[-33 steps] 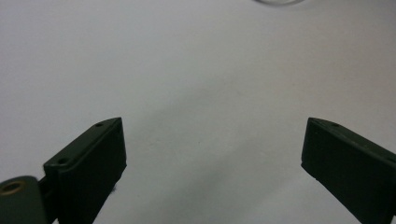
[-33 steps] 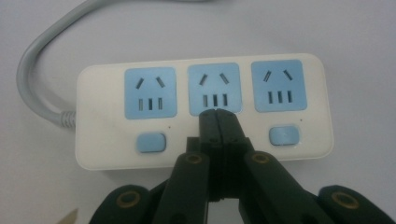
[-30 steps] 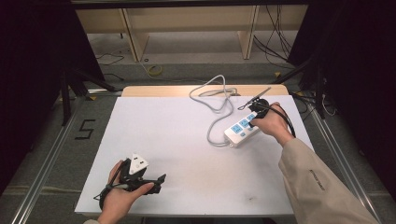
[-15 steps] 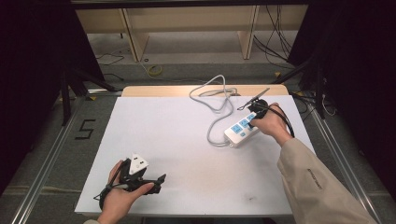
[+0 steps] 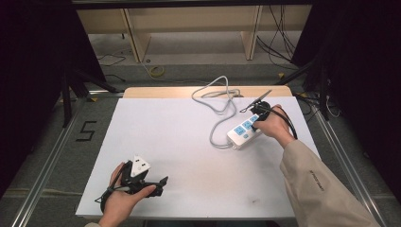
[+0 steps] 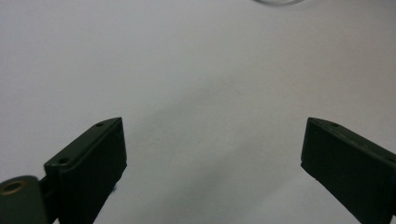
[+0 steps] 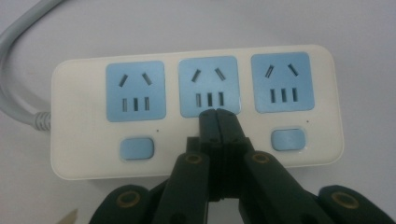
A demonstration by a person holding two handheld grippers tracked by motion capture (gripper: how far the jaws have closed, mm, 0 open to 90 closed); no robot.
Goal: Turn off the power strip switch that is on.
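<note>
Two tongs: both over the white desk [image 5: 189,142]
Left tongs [image 6: 212,154]: jaws wide apart, nothing between
Right tongs [image 7: 218,116]: jaws together, tips on power strip [image 7: 84,126] middle switch

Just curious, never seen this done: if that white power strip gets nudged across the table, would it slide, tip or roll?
The power strip looks flat and boxy, so it would probably slide, not roll or tip. Its grey cable lies in loose loops, so it likely flexes and drags behind. The white table looks smooth, so little grip.
</note>
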